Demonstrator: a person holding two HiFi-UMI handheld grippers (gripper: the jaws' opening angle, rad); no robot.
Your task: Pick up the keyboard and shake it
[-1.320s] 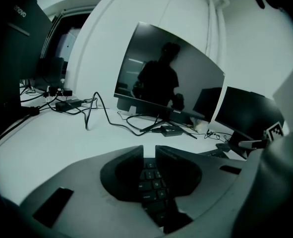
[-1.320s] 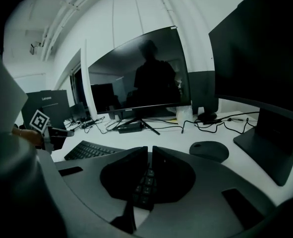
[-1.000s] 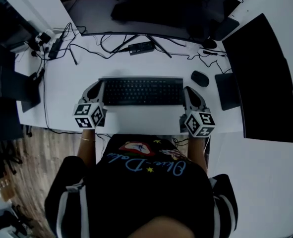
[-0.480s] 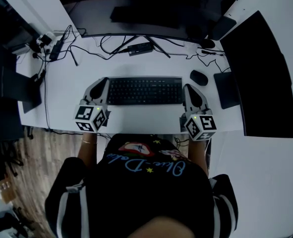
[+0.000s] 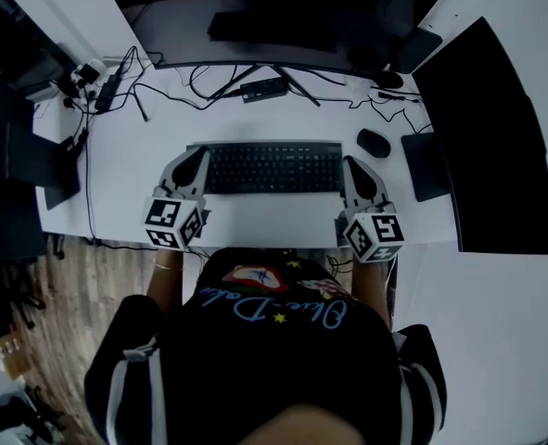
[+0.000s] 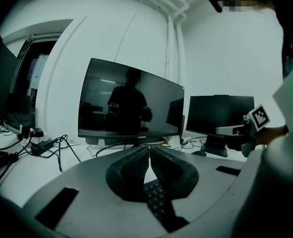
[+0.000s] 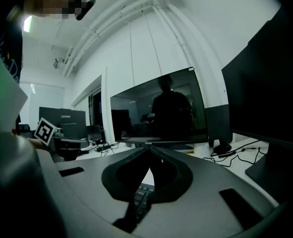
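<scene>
Head view is dim and underexposed, only the white desk [image 5: 255, 221] reads bright and my shirt [image 5: 274, 360] goes near black, with a strong fisheye bend at the edges. Both my gripper views are cool-tinted, with evenly lit walls, soft shadows and black vignetted corners. The glossy monitor [image 6: 131, 103] mirrors a dark silhouette. The keyboard [image 6: 156, 197] by my jaws sits in shadow, keys just legible
</scene>
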